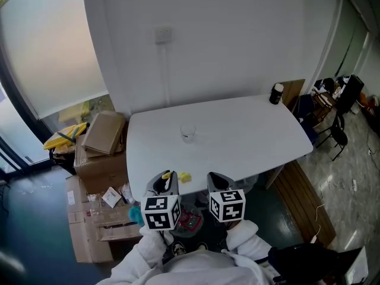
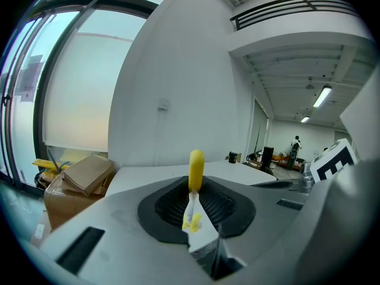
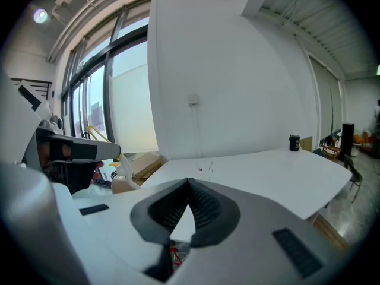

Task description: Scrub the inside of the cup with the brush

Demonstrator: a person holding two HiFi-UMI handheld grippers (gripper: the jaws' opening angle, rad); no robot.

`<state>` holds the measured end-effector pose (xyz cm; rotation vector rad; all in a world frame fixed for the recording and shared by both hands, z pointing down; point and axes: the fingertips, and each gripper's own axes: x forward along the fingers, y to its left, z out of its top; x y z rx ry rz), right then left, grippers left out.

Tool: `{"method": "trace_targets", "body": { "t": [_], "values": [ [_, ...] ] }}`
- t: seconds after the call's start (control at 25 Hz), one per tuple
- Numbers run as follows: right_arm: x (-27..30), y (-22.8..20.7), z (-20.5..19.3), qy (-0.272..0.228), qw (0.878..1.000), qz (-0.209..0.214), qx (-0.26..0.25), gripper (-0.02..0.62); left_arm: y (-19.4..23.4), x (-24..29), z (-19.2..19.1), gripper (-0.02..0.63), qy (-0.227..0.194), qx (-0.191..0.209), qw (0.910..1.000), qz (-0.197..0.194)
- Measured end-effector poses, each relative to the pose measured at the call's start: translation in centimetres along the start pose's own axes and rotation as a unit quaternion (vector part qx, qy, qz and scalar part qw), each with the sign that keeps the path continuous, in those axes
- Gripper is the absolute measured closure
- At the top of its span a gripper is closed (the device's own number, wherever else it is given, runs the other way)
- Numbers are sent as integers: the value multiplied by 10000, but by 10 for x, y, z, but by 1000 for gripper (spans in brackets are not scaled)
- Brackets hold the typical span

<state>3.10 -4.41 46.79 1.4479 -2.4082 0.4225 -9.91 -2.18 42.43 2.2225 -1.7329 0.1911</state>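
The left tool [image 2: 194, 209] clamps a slim brush [image 2: 196, 170] with a rounded yellow end between ribbed black pads [image 2: 171, 205]. The right tool [image 3: 189, 189] is closed on nothing. The small clear cup [image 1: 188, 133] stands on the smooth white worktop [image 1: 249, 129], well apart from both.

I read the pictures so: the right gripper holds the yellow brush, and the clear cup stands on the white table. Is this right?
Not quite: the left gripper holds the yellow brush, as the left gripper view shows; the right gripper is shut and empty. The clear cup does stand on the white table.
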Motion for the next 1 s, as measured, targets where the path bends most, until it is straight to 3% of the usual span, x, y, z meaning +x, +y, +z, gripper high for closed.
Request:
{"method": "trace_targets", "body": {
  "t": [1.0],
  "values": [
    [0, 9, -9, 115, 9999, 96, 28, 533, 6, -14, -3, 551, -111, 36, 9999, 39]
  ]
}}
